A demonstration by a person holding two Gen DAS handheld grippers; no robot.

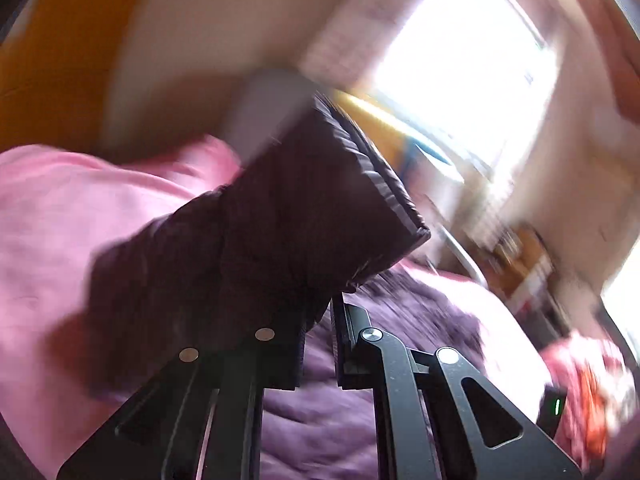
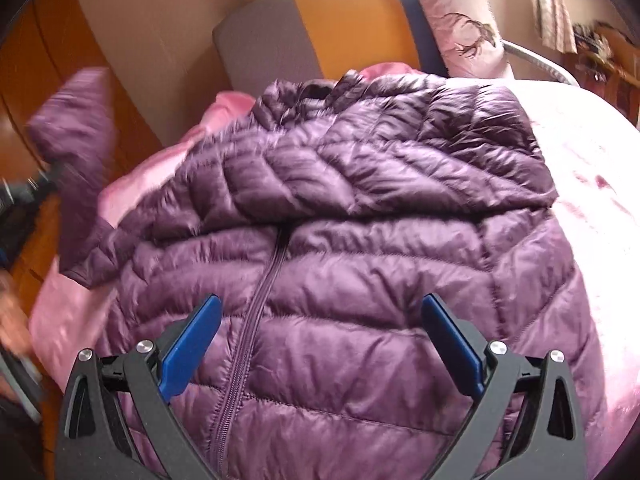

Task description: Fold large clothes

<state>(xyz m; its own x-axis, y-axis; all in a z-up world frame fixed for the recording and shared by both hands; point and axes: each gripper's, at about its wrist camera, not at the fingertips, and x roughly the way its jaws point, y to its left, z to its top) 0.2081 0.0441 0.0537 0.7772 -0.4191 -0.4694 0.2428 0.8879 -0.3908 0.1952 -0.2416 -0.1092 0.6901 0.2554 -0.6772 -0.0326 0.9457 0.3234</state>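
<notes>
left tongs (image 1: 320,320) clamped on the purple jacket's sleeve (image 1: 280,216), lifted; right tongs (image 2: 320,344) apart above the jacket (image 2: 360,240) spread on the pink bed (image 2: 592,184)

We are in a bedroom of a home: a bed with a pink cover (image 2: 592,184) fills both views, a pillow with a deer print (image 2: 460,28) leans on its grey and orange headboard (image 2: 320,20), pale curtains (image 2: 552,4) hang by a bright window (image 1: 468,68), and wooden wardrobe panels (image 2: 48,52) stand beside the bed
</notes>
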